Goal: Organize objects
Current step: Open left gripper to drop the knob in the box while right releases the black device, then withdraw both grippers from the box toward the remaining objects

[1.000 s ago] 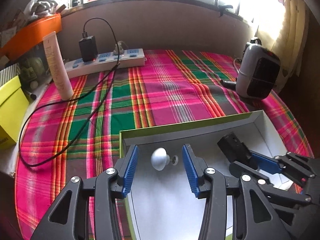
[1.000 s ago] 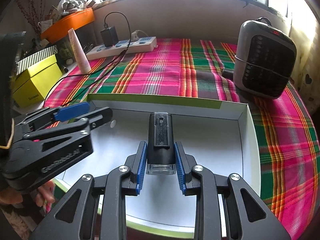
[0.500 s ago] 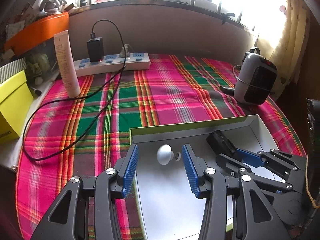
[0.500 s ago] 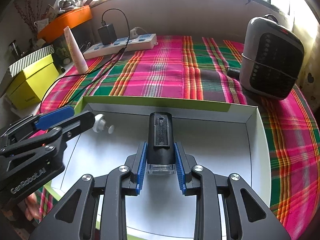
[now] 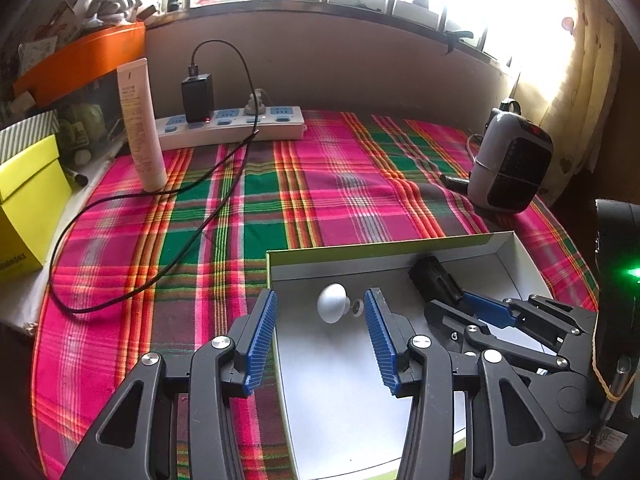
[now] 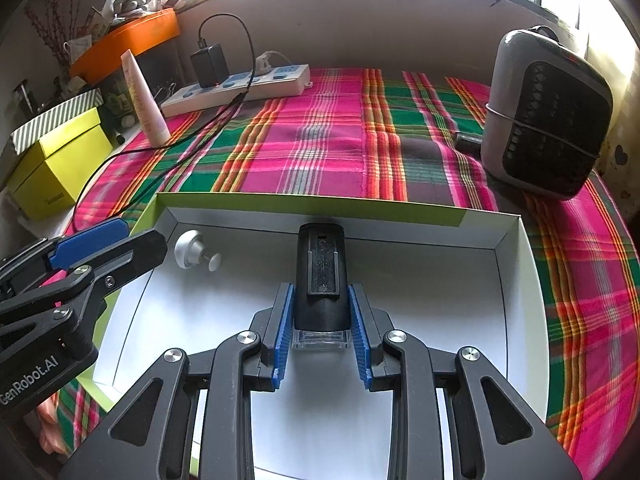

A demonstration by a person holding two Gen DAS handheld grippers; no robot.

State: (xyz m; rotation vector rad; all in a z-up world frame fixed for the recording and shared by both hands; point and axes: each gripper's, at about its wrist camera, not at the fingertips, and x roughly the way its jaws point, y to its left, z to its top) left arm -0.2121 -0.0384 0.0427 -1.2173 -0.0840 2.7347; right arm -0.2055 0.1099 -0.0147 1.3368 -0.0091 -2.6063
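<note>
A shallow white box with a green rim (image 5: 360, 249) (image 6: 304, 205) lies on the plaid cloth. A white knob (image 5: 332, 302) (image 6: 189, 249) lies in its near left corner. My left gripper (image 5: 320, 316) is open and empty, its blue pads either side of the knob and apart from it; it also shows in the right wrist view (image 6: 100, 240). My right gripper (image 6: 320, 320) is shut on a black clip-backed device (image 6: 320, 268) over the box floor; the device also shows in the left wrist view (image 5: 434, 280).
A white power strip (image 5: 232, 128) with a black charger (image 5: 197, 96) and trailing cable (image 5: 132, 196) lies at the back. A cream tube (image 5: 140, 124) stands left. A yellow box (image 5: 24, 208) sits far left. A small grey heater (image 5: 508, 168) (image 6: 548, 112) stands right.
My left gripper has pulled back and up, open, leaving the knob in the box. My right gripper still holds the black device and has shifted little.
</note>
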